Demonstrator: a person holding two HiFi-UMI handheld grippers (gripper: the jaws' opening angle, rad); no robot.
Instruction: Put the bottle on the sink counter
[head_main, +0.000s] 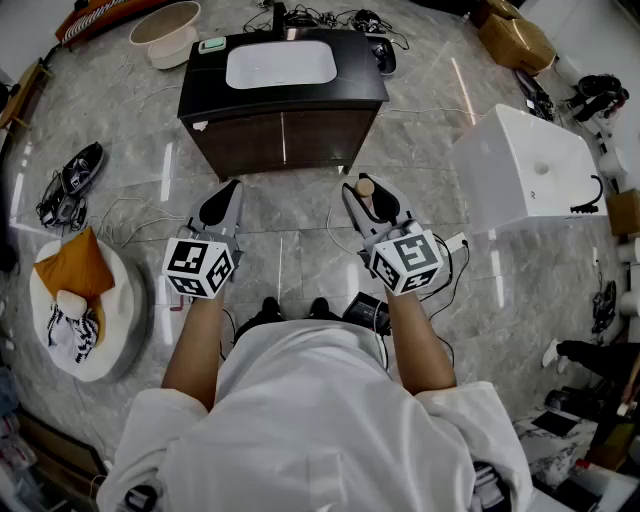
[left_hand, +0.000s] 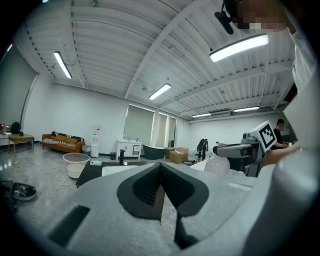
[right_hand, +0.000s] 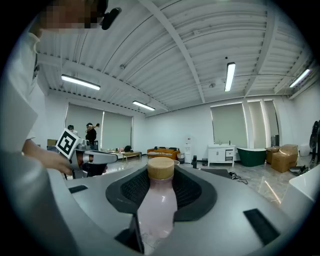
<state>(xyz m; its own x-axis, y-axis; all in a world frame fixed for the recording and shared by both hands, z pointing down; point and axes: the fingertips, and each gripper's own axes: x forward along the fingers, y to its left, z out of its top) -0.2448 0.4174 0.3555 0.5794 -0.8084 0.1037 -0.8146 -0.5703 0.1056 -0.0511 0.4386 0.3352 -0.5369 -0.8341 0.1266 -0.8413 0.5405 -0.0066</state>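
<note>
A pale pink bottle (right_hand: 157, 210) with a tan cap (head_main: 365, 186) stands upright between the jaws of my right gripper (head_main: 368, 196), which is shut on it at waist height above the floor. In the right gripper view the bottle fills the gap between the dark pads (right_hand: 195, 192). My left gripper (head_main: 231, 188) is level with it to the left, its jaws closed together on nothing (left_hand: 161, 167). The sink counter (head_main: 365, 80), a dark cabinet with a white basin (head_main: 281, 63), stands straight ahead of both grippers.
On the counter lie a green item (head_main: 212, 44) and a dark object (head_main: 385, 55), with a black faucet (head_main: 279, 15) behind the basin. A beige tub (head_main: 166, 32), shoes (head_main: 70, 185), a round cushion (head_main: 110, 330), a white box (head_main: 525, 165) and floor cables surround me.
</note>
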